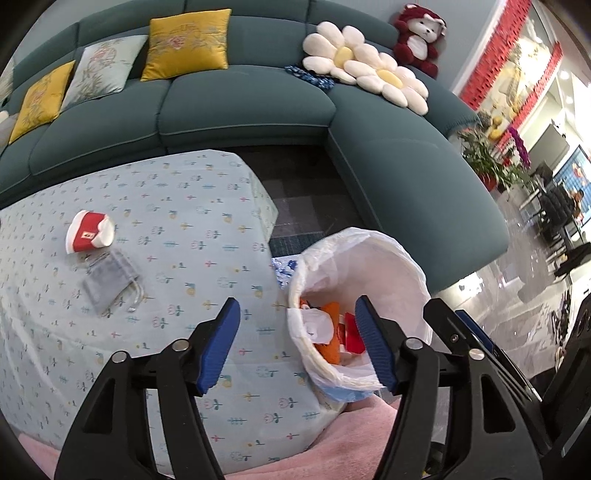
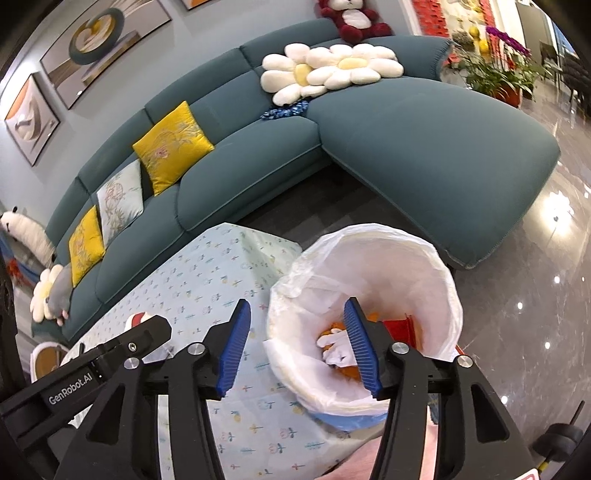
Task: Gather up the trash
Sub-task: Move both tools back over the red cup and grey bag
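2 hand-held tools hang over the edge of a low bench (image 1: 207, 206) draped in a pale blue cloth printed with small flowers; the left tool (image 1: 297, 341) has its blue-padded jaws spread apart with nothing between them, and the right tool (image 2: 297, 345) is likewise spread and empty. Just beside the bench corner stands a trash bin (image 1: 391, 254) lined with a white plastic bag; both tools point down towards its mouth. Inside the bin lies trash (image 1: 332, 332): orange and red wrappers and crumpled white pieces. On the bench, well apart from the bin, a red and white paper cup (image 1: 88, 232) lies on its side; touching it, nearer the camera, a small grey drawstring pouch (image 1: 110, 278) lies flat. Behind the bench runs a teal corner sofa (image 1: 243, 96) with yellow and pale cushions, 2 white flower-shaped pillows (image 1: 365, 66) and a red and white plush bear (image 1: 419, 33); a pink fabric fills the bottom of the left view.
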{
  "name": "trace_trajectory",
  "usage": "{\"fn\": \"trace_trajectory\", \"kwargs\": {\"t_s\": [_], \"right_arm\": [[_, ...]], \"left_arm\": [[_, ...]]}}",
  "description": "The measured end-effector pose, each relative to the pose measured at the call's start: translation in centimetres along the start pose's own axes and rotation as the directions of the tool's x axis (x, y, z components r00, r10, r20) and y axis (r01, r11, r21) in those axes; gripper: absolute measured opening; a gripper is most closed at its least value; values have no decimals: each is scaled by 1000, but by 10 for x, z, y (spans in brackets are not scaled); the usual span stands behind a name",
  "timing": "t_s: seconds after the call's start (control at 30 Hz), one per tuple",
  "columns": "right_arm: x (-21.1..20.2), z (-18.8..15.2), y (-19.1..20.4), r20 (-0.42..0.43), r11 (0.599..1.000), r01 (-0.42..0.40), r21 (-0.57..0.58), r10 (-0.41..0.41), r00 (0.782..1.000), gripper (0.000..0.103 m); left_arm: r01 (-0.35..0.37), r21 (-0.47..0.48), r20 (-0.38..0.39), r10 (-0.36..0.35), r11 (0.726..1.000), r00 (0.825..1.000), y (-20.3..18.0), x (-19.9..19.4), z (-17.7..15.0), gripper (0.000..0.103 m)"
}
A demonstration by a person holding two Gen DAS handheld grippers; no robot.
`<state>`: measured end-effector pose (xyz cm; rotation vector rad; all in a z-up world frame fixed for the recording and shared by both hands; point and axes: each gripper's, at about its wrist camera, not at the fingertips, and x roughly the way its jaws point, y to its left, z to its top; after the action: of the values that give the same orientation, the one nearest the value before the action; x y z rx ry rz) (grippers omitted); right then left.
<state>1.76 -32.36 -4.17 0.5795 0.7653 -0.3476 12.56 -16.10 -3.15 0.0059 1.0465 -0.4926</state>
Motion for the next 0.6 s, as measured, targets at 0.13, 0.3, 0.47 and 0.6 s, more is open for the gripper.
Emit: {"fn": "trace_trajectory", "kwargs": {"t_s": [0.13,0.3,0.47,0.6], "right_arm": [[0,-2,16,-7,1000,-3,-26,3,1000,54],[3,-11,40,-22,998,-12,-66,10,1000,58],[12,-23,68,-50,993,-24,-115,18,999,58],[19,-32,90,-73,988,-38,-152,27,997,58]], "left_arm": [[-5,-39,6,5,999,1000,21,-7,-1,63],[-18,-94,8,19,995,1000,51,-12,-5,64],[-35,-154,0,35,988,999,88,-15,-11,64],[-54,-186,0,55,981,999,114,-19,-17,64]]}}
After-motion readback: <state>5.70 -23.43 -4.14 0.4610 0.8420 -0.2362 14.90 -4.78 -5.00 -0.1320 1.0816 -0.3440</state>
